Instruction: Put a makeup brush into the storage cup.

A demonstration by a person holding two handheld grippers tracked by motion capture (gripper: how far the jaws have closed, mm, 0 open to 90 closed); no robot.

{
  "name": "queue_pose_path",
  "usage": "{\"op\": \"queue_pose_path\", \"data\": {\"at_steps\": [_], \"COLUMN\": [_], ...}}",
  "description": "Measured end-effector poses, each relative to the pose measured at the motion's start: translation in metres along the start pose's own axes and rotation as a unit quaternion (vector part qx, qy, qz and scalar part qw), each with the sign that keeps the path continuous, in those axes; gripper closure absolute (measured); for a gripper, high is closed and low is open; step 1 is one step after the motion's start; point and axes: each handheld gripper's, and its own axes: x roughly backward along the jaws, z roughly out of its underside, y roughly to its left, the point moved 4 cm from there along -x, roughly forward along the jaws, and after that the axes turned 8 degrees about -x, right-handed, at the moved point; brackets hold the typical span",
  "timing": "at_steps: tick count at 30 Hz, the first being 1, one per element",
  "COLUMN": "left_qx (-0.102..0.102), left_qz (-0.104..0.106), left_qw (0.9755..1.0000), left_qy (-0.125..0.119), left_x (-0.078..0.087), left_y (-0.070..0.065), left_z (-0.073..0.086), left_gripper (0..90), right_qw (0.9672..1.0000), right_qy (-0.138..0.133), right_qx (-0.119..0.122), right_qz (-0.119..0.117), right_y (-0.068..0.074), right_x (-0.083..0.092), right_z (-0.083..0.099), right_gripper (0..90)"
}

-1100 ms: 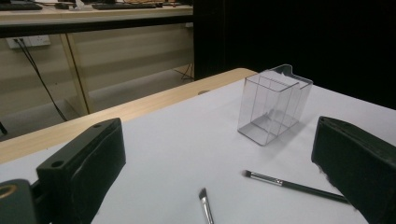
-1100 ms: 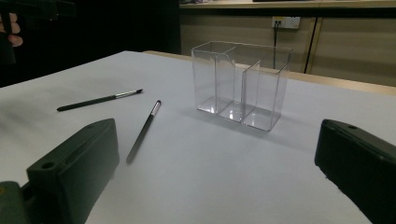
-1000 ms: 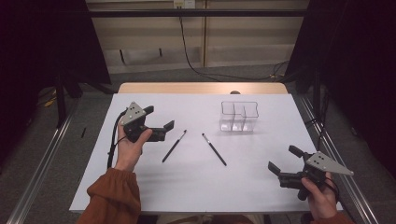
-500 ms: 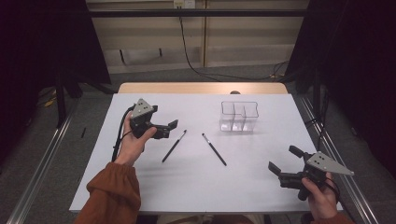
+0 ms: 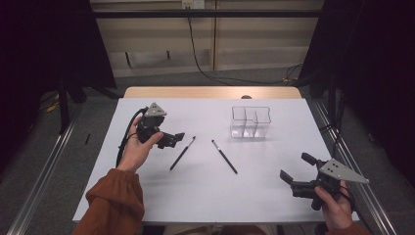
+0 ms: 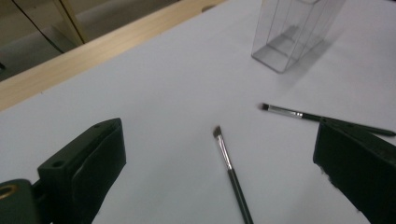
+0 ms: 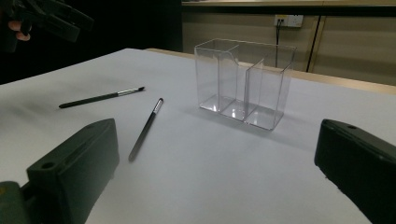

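Nearest to us, at about four o'clock on the white table (image 5: 205, 196), we hold the right gripper (image 5: 296, 171) just above the surface, its jaws spread wide and grasping nothing. At about ten o'clock, we hold the left gripper (image 5: 175, 139) released as well, jaws wide apart, hovering just beside the left brush (image 5: 182, 153). In the left gripper view that brush (image 6: 232, 175) lies between the jaws, bristle tip pointing away. Near the centre the right brush (image 5: 224, 156) lies flat, apart from the first; the two lean outward like an open V. Farther off, toward one o'clock, the clear divided holder (image 5: 250, 122) stands upright with nothing inside it.
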Motion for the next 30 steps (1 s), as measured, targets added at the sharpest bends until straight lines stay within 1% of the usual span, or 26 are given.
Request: {"op": "queue_pose_path", "data": {"at_steps": [2, 5, 6, 9, 11, 14, 15, 16, 19, 21, 22, 25, 30], "left_qx": [-0.011, -0.014, -0.013, -0.02, -0.012, -0.01, -0.012, -0.008, -0.006, 0.0, 0.0, 0.006, 0.011], "left_qz": [-0.01, -0.014, -0.011, -0.017, -0.008, -0.005, -0.005, 0.0, 0.005, 0.012, 0.012, 0.024, 0.029], "left_qw": [0.9998, 0.9995, 0.9995, 0.9983, 0.998, 0.9972, 0.9965, 0.9963, 0.9938, 0.9923, 0.9915, 0.9877, 0.9843], "left_qy": [0.01, 0.026, 0.028, 0.052, 0.062, 0.074, 0.082, 0.085, 0.111, 0.123, 0.13, 0.155, 0.174], "left_x": [0.0, 0.0, 0.0, 0.0, -0.001, -0.003, -0.004, -0.006, -0.008, -0.009, -0.01, -0.013, -0.016], "left_y": [0.0, 0.001, 0.002, 0.003, 0.002, 0.002, 0.002, 0.001, 0.001, -0.001, -0.001, -0.004, -0.005], "left_z": [0.0, 0.0, 0.0, 0.0, -0.001, 0.0, 0.001, 0.002, 0.005, 0.007, 0.008, 0.012, 0.014], "left_gripper": [2.8, 2.9, 3.3, 3.7, 3.7, 3.6, 3.6, 3.6, 3.6, 3.7, 3.7, 4.2, 4.7], "right_qw": [1.0, 1.0, 1.0, 1.0, 1.0, 1.0, 1.0, 1.0, 1.0, 1.0, 1.0, 1.0, 1.0], "right_qy": [0.0, 0.001, 0.001, 0.001, 0.002, 0.002, 0.002, 0.002, 0.004, 0.004, 0.004, 0.005, 0.005], "right_qx": [0.0, -0.001, -0.001, 0.0, -0.002, -0.001, -0.001, -0.002, 0.0, -0.001, -0.001, -0.001, -0.001], "right_qz": [0.0, 0.0, -0.001, -0.002, -0.002, -0.002, -0.002, -0.002, -0.003, -0.004, -0.004, -0.006, -0.006], "right_y": [0.0, 0.0, 0.0, 0.001, 0.0, 0.0, 0.0, 0.0, 0.0, 0.001, 0.001, 0.002, 0.002], "right_x": [0.0, 0.0, 0.0, -0.001, -0.001, -0.001, -0.001, -0.001, -0.001, -0.002, -0.002, -0.002, -0.002], "right_z": [0.0, 0.0, 0.0, 0.0, 0.0, 0.0, 0.0, 0.0, 0.001, 0.0, 0.0, 0.0, 0.0], "right_gripper": [0.0, 0.0, 0.0, 0.0, 0.0, 0.0, 0.0, 0.0, 0.0, 0.0, 0.0, 0.0, 0.0]}}
